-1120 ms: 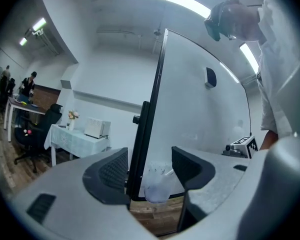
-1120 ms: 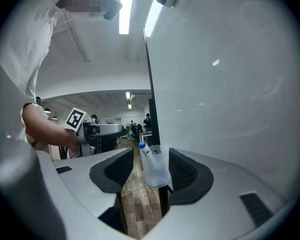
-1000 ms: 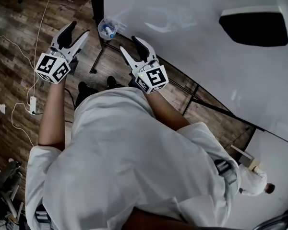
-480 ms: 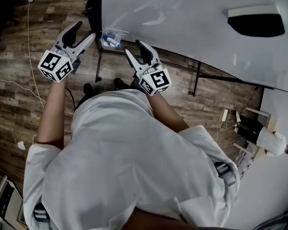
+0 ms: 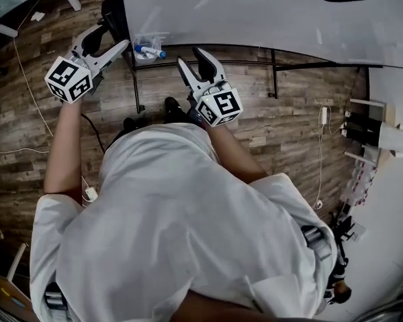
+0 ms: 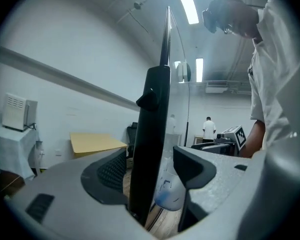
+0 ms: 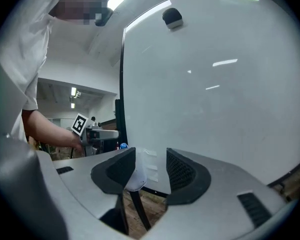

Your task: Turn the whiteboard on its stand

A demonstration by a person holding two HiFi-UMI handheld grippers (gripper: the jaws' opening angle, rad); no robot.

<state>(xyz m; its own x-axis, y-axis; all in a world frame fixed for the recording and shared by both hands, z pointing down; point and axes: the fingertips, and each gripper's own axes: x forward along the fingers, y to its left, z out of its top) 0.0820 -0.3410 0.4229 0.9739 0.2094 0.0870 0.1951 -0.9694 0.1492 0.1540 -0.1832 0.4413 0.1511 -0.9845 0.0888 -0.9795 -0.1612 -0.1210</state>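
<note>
On the wooden floor in front of us, the head view shows the whiteboard on its black stand, with the white face running across the top of the picture. The left gripper is up at the board's left edge, just beside the marker cup that hangs there. The right gripper sits further in along the board's lower edge and is apart from it.

In the left gripper view, the fingers stand wide apart. The board's black side frame rises between them, nearer the left one, and we judge that neither pad is pressing on it. Before closing, we would centre the frame in the gap and push it deep, so the pads meet its flat sides squarely. We would also stay above the cup, so the markers are not knocked out.

In the right gripper view, the fingers are also apart and hold nothing. The white face fills the view ahead, with an eraser high on it. That face looks too slick to push on, so we would use this gripper on the lower edge or the frame instead. The turn itself should be slow, with one side leading and the other steadying. We would also watch that the stand's feet do not skid on the floor.
</note>
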